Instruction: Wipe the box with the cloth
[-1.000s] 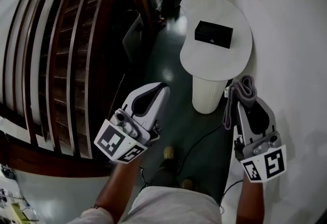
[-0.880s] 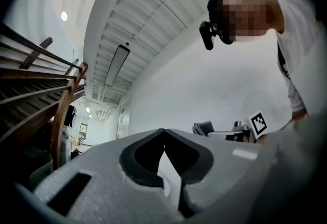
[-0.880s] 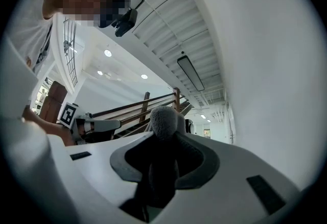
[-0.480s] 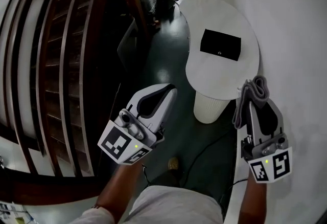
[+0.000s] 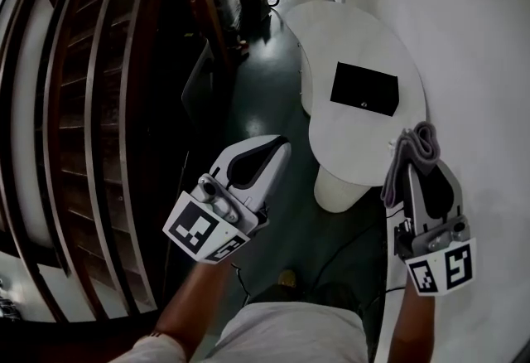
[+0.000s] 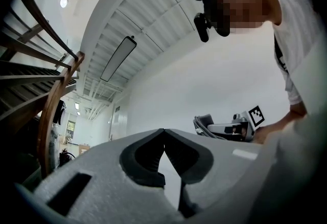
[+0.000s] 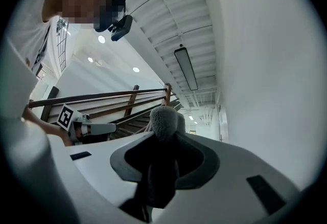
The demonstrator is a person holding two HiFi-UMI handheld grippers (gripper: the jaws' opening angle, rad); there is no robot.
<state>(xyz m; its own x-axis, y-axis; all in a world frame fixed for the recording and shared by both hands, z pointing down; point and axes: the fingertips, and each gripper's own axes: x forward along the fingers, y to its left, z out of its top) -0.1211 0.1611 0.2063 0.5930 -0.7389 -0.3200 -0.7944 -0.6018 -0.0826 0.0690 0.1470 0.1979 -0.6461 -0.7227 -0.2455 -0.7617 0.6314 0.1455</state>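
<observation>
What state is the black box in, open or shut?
Shut: the black box lies flat on the white table, lid down, no interior showing.

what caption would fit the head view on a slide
White table bearing a black box ahead, grey cloth clamped in the right gripper, left gripper shut and empty.

table (image 5: 356,34): white, rounded, ribbed pedestal | left of table: dark wooden stair railing (image 5: 74,104) | right: white wall (image 5: 480,63) | beneath: glossy dark-green floor (image 5: 265,100) | overhead: strip light (image 7: 186,67)
</observation>
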